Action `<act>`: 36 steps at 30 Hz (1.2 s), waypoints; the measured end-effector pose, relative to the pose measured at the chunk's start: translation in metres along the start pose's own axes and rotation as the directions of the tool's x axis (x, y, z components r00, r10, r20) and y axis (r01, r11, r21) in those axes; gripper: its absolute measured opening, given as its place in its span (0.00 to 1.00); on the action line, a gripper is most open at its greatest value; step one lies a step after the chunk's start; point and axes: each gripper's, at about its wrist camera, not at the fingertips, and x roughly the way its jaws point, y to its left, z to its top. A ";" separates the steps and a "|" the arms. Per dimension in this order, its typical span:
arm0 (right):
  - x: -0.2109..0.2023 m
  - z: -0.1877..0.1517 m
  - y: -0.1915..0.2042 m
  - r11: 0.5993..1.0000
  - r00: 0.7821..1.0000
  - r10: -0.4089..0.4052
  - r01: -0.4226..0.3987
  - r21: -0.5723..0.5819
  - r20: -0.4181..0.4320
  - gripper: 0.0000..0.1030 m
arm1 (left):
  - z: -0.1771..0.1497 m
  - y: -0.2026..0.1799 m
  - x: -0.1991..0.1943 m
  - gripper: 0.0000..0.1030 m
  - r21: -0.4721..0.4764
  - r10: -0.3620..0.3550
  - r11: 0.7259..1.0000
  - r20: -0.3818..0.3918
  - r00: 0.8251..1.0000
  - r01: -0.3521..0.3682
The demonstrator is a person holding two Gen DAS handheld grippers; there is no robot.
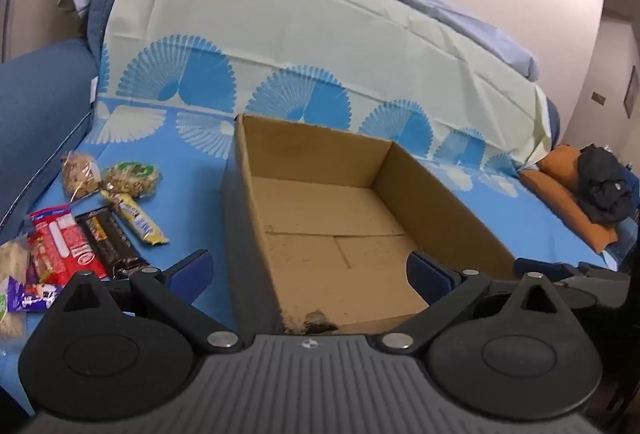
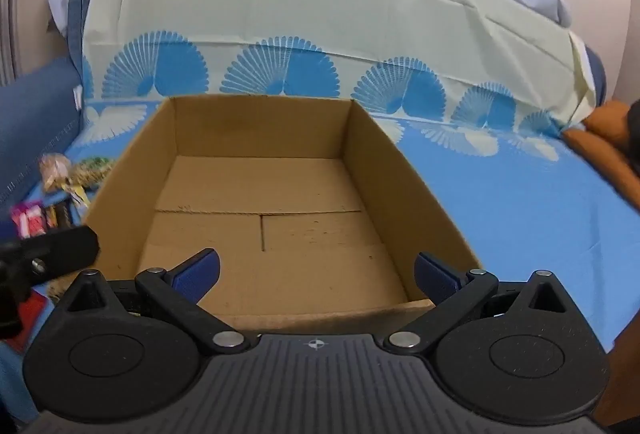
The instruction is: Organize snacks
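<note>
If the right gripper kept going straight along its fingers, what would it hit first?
Most likely the bare floor of the open cardboard box. The right gripper is open, empty and angled down into it, with nothing between. It may already be past the near wall; depth is unclear.

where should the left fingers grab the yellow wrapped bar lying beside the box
Grip the yellow bar across its narrow middle, coming from above. It lies flat and slanted on the blue sheet, its long sides free, so turn the fingers to straddle its width, clear of the dark bar beside it.
</note>
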 end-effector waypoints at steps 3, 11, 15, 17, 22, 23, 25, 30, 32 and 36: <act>-0.006 -0.008 -0.001 1.000 1.000 -0.002 0.002 -0.011 0.009 0.99 | 0.001 -0.007 0.001 1.00 0.029 0.013 1.000 -0.012 1.000 -0.013; -0.001 -0.001 -0.004 1.000 1.000 0.010 -0.010 -0.002 0.006 0.98 | -0.003 -0.006 0.000 1.00 0.047 -0.023 0.999 -0.007 1.000 0.023; -0.003 -0.002 -0.003 1.000 1.000 0.005 -0.005 0.004 0.013 0.94 | -0.007 -0.007 -0.002 1.00 0.063 -0.039 0.997 -0.001 0.999 0.039; -0.004 -0.002 -0.003 1.000 1.000 0.012 -0.012 0.011 0.018 0.93 | -0.007 -0.007 -0.002 1.00 0.064 -0.045 0.997 0.002 0.999 0.045; -0.007 -0.003 -0.004 0.999 0.999 0.022 -0.023 0.027 0.044 0.89 | -0.007 -0.003 -0.003 1.00 0.056 -0.062 0.997 0.003 0.998 0.062; -0.007 -0.003 -0.004 0.999 0.998 0.027 -0.029 0.036 0.052 0.89 | -0.006 -0.001 -0.003 1.00 0.054 -0.064 0.996 0.002 0.998 0.064; -0.008 -0.003 -0.003 0.999 0.998 0.027 -0.029 0.035 0.058 0.88 | -0.006 0.001 -0.003 1.00 0.050 -0.069 0.996 0.003 0.998 0.069; -0.010 -0.001 -0.003 0.999 0.998 0.031 -0.034 0.038 0.060 0.87 | -0.005 0.004 -0.004 0.99 0.030 -0.095 0.995 0.005 0.995 0.095; -0.010 -0.001 -0.003 0.999 0.998 0.031 -0.034 0.039 0.056 0.86 | -0.006 0.005 -0.006 0.99 0.028 -0.105 0.994 0.011 0.994 0.105; -0.010 -0.001 -0.002 0.999 0.998 0.035 -0.037 0.033 0.052 0.82 | -0.006 0.007 -0.009 0.95 0.032 -0.117 0.993 0.025 0.993 0.116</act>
